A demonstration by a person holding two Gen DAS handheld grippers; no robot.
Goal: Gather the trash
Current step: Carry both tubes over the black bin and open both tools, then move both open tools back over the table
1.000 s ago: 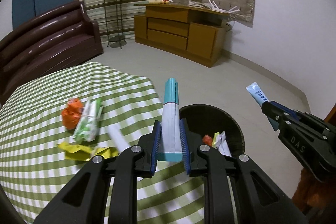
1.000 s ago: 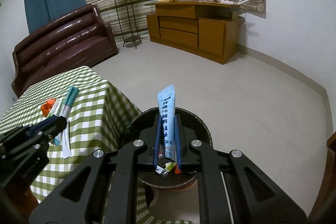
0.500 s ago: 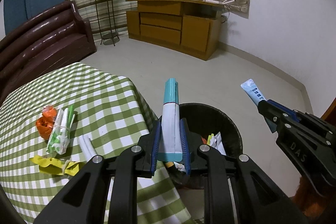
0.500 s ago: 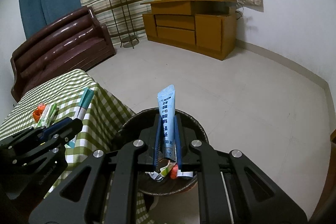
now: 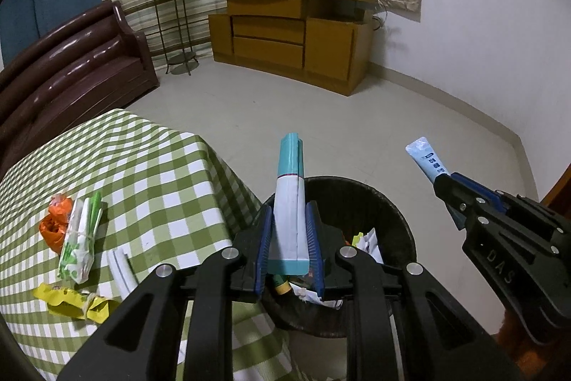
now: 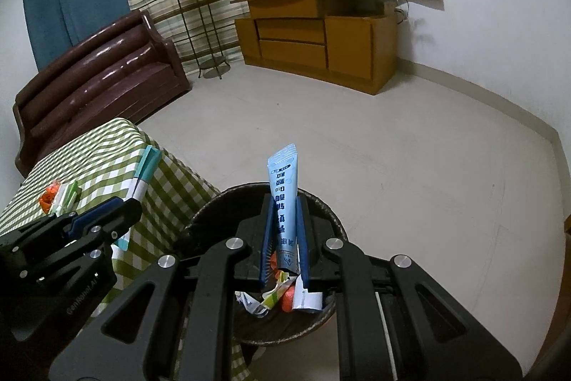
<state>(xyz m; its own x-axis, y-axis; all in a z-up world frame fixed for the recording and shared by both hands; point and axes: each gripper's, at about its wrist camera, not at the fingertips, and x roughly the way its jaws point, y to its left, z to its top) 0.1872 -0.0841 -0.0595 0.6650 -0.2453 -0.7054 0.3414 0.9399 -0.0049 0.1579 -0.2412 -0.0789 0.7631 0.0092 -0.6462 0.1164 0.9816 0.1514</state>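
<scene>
While both tools hang over the dark bin (image 5: 399,224), the left tongs (image 5: 289,234) are clamped on a white-and-teal box (image 5: 289,202) and the right tongs (image 6: 284,238) on a pale blue tube (image 6: 283,199); more wrappers (image 5: 80,238) lie on the checked surface (image 5: 160,181) beside it.

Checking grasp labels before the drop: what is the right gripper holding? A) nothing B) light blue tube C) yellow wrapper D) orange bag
B: the right gripper is shut on the light blue tube, which sticks up over the dark bin.
</scene>
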